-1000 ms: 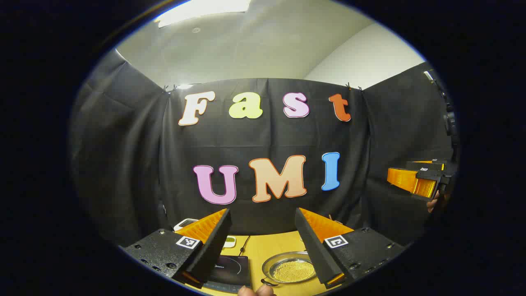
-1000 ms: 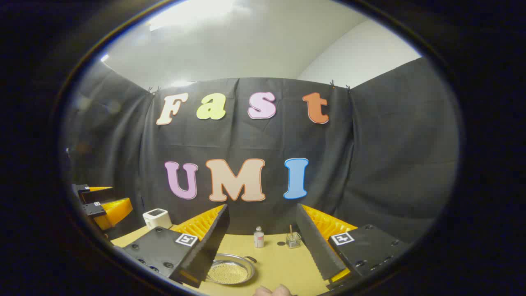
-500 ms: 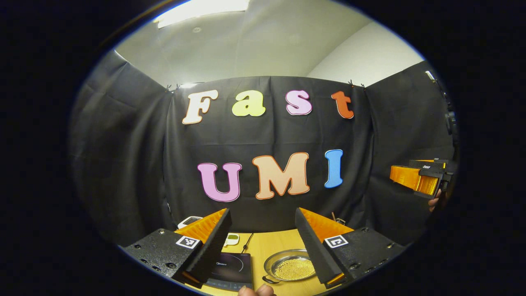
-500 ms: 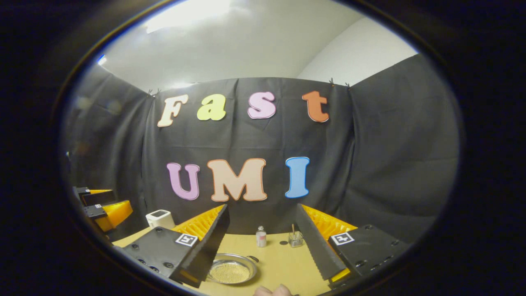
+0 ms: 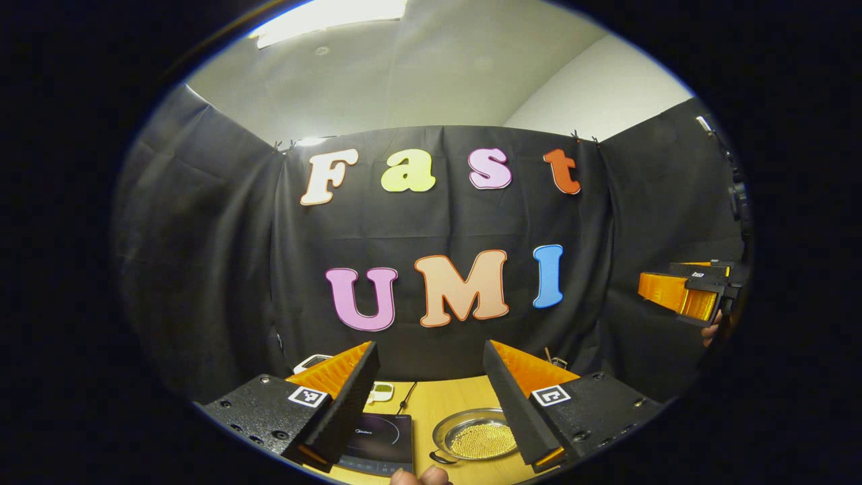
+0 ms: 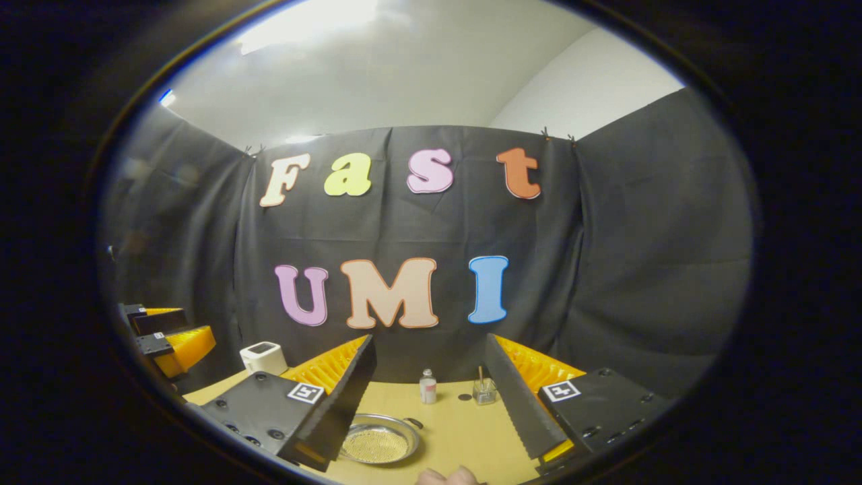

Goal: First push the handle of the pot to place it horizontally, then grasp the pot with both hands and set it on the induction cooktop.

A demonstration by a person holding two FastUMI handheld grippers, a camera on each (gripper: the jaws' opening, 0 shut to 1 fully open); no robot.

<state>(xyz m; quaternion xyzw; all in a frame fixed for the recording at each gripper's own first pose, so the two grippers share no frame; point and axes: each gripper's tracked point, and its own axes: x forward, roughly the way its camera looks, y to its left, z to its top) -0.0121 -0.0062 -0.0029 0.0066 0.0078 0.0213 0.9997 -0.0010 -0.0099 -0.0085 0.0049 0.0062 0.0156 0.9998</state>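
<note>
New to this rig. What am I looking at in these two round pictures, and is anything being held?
No robot arm here: a person holds a two-finger gripper in each hand, and a fisheye camera rides on each one, looking forward along its fingers. In the left gripper view, the left gripper shows at the bottom, jaws open and empty; the right gripper shows far off at the edge. The right gripper view shows the right gripper's own fingers, also open and empty. On the wooden table sit a shallow metal pot and, beside it, a black induction cooktop. Further back stand a small bottle, a glass jar and a white box. Both grippers hang above the table, touching nothing.
</note>
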